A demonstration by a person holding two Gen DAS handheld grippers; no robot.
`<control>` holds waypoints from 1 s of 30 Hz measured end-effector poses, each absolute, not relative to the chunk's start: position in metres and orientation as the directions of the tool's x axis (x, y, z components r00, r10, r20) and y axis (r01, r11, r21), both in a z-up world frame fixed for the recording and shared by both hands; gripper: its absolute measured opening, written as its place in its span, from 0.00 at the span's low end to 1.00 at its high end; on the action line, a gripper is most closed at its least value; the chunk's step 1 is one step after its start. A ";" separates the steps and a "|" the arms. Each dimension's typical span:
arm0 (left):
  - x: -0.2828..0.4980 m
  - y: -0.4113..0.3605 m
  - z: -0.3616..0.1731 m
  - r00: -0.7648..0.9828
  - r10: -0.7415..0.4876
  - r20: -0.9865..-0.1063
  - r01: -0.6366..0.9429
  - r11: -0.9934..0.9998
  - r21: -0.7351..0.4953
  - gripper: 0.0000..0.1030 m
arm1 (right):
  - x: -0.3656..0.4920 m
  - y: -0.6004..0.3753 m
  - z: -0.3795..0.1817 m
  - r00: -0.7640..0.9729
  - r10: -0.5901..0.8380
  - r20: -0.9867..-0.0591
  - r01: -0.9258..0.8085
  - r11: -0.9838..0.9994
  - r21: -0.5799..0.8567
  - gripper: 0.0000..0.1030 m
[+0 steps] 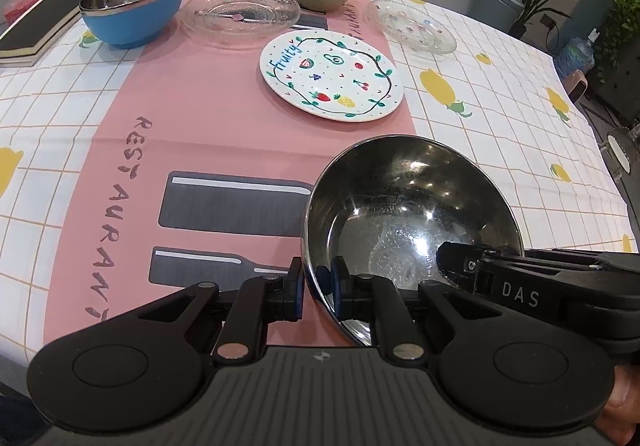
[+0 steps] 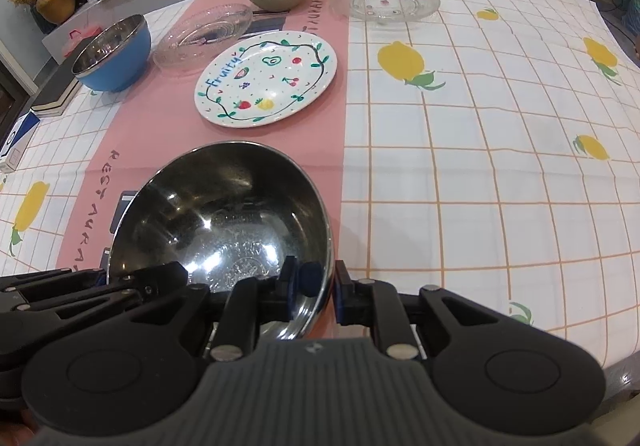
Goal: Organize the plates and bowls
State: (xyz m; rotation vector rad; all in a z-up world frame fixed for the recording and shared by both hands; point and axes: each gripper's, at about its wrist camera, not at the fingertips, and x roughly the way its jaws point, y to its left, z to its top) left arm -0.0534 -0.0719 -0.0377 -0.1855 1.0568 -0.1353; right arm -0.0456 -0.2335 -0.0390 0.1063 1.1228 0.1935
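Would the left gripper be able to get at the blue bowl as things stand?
Probably not yet: the left gripper is shut on the steel bowl rim, as is the right gripper. The cloth toward the blue bowl looks free, so it could go once it lets go.

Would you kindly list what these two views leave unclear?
- Steel bowl: near rim and underside hidden by the left gripper in the left view, by the right gripper in the right view.
- Blue bowl: contents unreadable, reflections.
- Black book: cut off by the fisheye edge.
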 end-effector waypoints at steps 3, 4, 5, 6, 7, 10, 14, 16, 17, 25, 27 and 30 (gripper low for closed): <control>-0.054 -0.074 -0.037 0.488 -0.193 -0.851 0.026 0.978 -0.207 0.14 | -0.047 -0.233 -0.040 0.419 0.202 -0.885 -0.104 0.979 0.174 0.17; -0.054 -0.075 -0.037 0.489 -0.190 -0.851 0.029 0.979 -0.202 0.14 | -0.047 -0.232 -0.040 0.419 0.200 -0.886 -0.105 0.979 0.172 0.17; -0.054 -0.076 -0.037 0.490 -0.187 -0.851 0.032 0.980 -0.197 0.14 | -0.048 -0.232 -0.040 0.418 0.200 -0.886 -0.105 0.980 0.171 0.18; -0.054 -0.076 -0.037 0.491 -0.186 -0.851 0.034 0.980 -0.195 0.14 | -0.048 -0.232 -0.040 0.418 0.200 -0.886 -0.105 0.980 0.172 0.18; -0.054 -0.076 -0.037 0.491 -0.186 -0.851 0.035 0.980 -0.194 0.14 | -0.048 -0.233 -0.041 0.417 0.200 -0.887 -0.104 0.980 0.173 0.18; -0.054 -0.075 -0.036 0.490 -0.186 -0.852 0.037 0.981 -0.192 0.14 | -0.049 -0.233 -0.041 0.415 0.202 -0.887 -0.102 0.979 0.176 0.18; -0.054 -0.075 -0.036 0.487 -0.188 -0.853 0.034 0.980 -0.197 0.14 | -0.049 -0.233 -0.041 0.415 0.204 -0.887 -0.096 0.979 0.180 0.18; -0.054 -0.075 -0.036 0.486 -0.188 -0.854 0.032 0.980 -0.198 0.14 | -0.049 -0.234 -0.042 0.413 0.207 -0.887 -0.092 0.978 0.186 0.18; -0.054 -0.075 -0.036 0.486 -0.188 -0.854 0.031 0.980 -0.197 0.14 | -0.050 -0.235 -0.042 0.412 0.208 -0.887 -0.091 0.978 0.187 0.18; -0.052 -0.073 -0.036 0.485 -0.190 -0.853 0.029 0.979 -0.201 0.21 | -0.050 -0.236 -0.043 0.407 0.203 -0.891 -0.068 0.979 0.192 0.31; -0.052 -0.072 -0.034 0.491 -0.188 -0.851 0.027 0.979 -0.201 0.22 | -0.050 -0.237 -0.042 0.410 0.199 -0.890 -0.064 0.980 0.189 0.33; -0.052 -0.068 -0.031 0.496 -0.191 -0.847 0.018 0.977 -0.210 0.26 | -0.050 -0.239 -0.040 0.417 0.196 -0.888 -0.054 0.980 0.191 0.37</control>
